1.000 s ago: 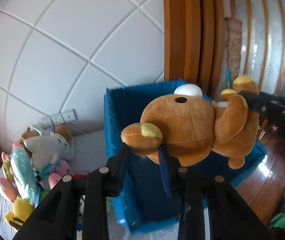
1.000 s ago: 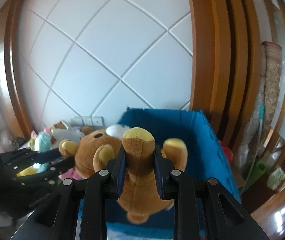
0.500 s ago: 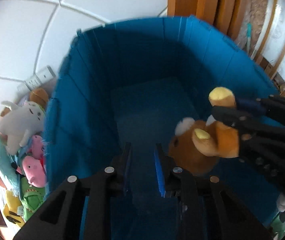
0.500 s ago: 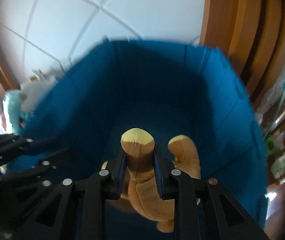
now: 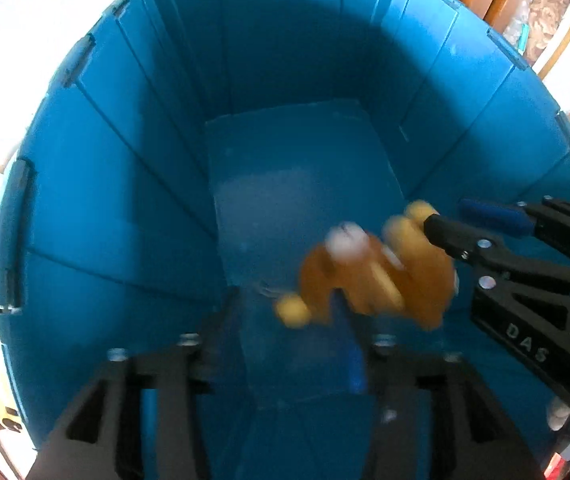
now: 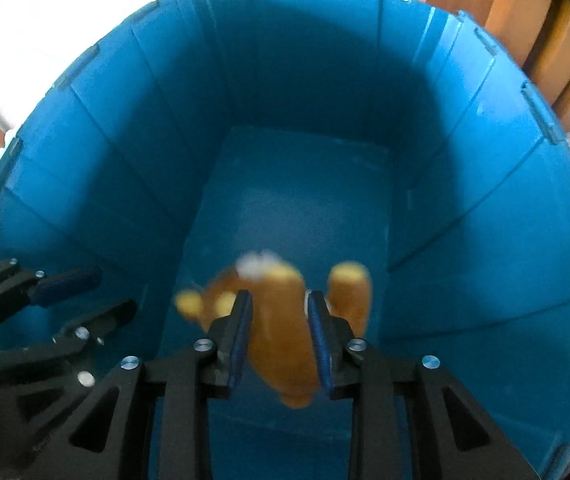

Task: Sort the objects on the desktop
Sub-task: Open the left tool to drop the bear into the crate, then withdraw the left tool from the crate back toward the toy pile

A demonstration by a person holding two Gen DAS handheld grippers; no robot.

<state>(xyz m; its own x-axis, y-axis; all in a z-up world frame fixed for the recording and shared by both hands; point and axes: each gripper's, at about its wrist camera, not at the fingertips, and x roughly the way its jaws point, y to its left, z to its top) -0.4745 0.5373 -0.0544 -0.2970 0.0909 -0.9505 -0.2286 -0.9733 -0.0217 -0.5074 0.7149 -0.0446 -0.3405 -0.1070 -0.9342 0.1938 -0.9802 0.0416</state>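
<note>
Strong fisheye bending, blown-out white glare past the rim, shaded crate [image 5: 133, 184] interior, motion-blurred bear [image 6: 281, 320].

You're looking down into a deep blue bin [image 5: 133, 152], its ribbed walls rising on all sides around a flat blue floor. A blurred brown bear [image 6: 281, 320] is low over that floor; contact can't be told.

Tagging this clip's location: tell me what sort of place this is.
Probably a room in a home. Both cameras look down into a blue folding crate where a brown plush bear is blurred in mid-drop, with orange wooden trim beside a pale wall behind.
</note>
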